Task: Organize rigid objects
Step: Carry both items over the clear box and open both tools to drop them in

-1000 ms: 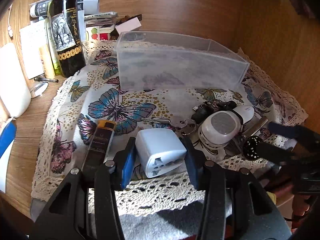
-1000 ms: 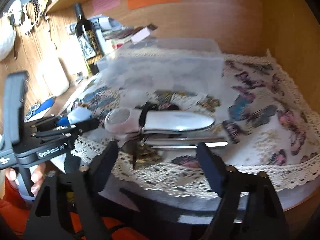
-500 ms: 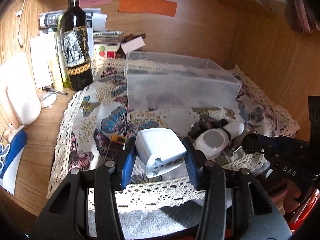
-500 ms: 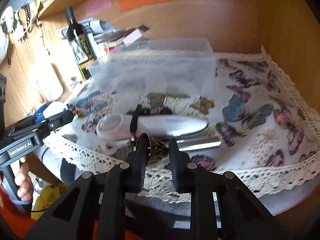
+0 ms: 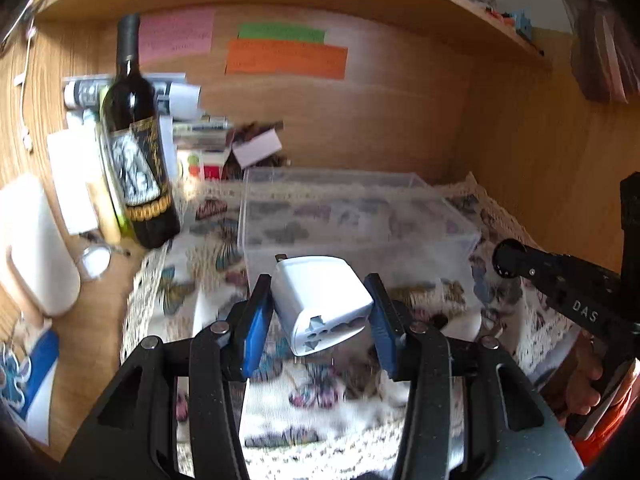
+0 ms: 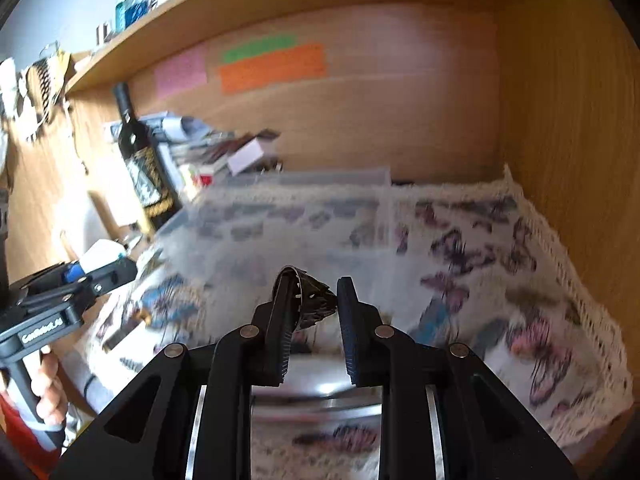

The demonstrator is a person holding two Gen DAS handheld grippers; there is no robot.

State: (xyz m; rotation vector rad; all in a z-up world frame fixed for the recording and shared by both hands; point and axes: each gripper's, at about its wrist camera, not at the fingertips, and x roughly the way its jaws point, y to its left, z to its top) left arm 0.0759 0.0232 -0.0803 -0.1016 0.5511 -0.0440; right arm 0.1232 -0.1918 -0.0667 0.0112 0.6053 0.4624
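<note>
Both tools gripping, raised over butterfly cloth (image 5: 208,248).
Left tool (image 5: 320,312) clamping white travel adapter (image 5: 320,300); right tool (image 6: 312,304) pinching small dark object (image 6: 314,300), identity unclear; clear plastic bin (image 5: 352,216) beyond.

Left gripper (image 5: 320,312) lifted white adapter (image 5: 322,300) off the cloth (image 5: 192,264); right gripper (image 6: 312,300) closed on a small dark object (image 6: 314,300) and raised it too.

One white travel adapter (image 5: 322,300), one clear plastic box (image 5: 356,216), one wine bottle (image 5: 138,148), three coloured notes on the back wall – pink (image 5: 176,38), green (image 5: 282,34), orange (image 5: 286,59) – and one butterfly cloth (image 6: 500,264).
</note>
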